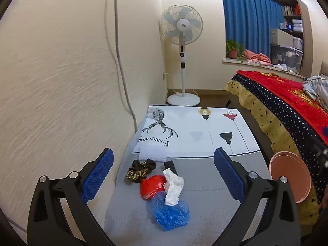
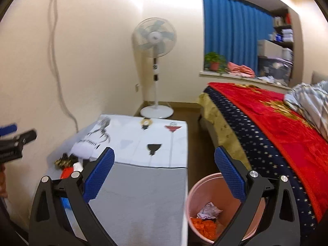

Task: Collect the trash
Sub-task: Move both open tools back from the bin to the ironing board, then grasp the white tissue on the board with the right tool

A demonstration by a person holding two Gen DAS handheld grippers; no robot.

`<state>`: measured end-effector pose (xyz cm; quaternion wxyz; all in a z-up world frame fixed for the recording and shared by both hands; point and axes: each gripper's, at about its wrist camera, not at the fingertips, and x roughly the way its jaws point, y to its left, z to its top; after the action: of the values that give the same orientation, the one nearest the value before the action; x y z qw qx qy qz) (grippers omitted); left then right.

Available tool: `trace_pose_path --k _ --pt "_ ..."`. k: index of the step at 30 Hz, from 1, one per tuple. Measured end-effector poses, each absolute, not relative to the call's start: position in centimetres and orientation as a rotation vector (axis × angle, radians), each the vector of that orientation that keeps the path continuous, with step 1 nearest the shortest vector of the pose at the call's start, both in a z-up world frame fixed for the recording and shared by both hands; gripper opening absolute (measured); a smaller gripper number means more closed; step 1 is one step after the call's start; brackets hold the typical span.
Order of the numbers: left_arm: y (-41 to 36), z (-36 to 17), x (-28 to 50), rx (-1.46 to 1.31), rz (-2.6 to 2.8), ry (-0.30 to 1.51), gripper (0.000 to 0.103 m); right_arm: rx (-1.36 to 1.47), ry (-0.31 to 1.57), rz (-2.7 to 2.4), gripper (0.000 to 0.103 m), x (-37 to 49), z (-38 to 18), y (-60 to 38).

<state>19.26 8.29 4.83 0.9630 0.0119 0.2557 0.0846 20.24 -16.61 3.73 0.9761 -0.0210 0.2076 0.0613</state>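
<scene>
A heap of trash lies on the grey tabletop near the wall: a blue plastic bag, a red bag, a crumpled white tissue and a black-and-gold patterned wrapper. My left gripper hovers open above this heap, holding nothing. A pink bin stands on the floor between table and bed, with crumpled paper and orange scraps inside. My right gripper is open and empty over the table's right edge and the bin. The pink bin shows at the left wrist view's right edge.
A white printed cloth covers the table's far half, with a white knitted item on it. A standing fan occupies the corner. A bed with a red blanket runs along the right. Cables hang down the wall.
</scene>
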Motion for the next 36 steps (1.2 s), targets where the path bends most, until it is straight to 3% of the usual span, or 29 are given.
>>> trace_pose_path --k 22,25,27,28,36 --pt "15.1 5.3 22.0 -0.175 0.252 0.514 0.095 -0.113 0.576 0.388 0.096 23.4 -7.0 -1.7" --pt "15.5 5.3 22.2 -0.186 0.257 0.512 0.095 -0.094 0.567 0.413 0.084 25.0 -7.9 0.1" --pt "15.6 5.4 22.3 -0.172 0.268 0.506 0.095 -0.106 0.601 0.440 0.065 26.4 -9.1 1.6" --pt "15.7 5.4 22.4 -0.169 0.272 0.503 0.095 -0.107 0.625 0.465 0.062 27.1 -9.7 2.3" --pt "15.7 5.4 23.2 -0.162 0.268 0.511 0.095 -0.107 0.671 0.522 0.064 28.9 -11.5 5.2"
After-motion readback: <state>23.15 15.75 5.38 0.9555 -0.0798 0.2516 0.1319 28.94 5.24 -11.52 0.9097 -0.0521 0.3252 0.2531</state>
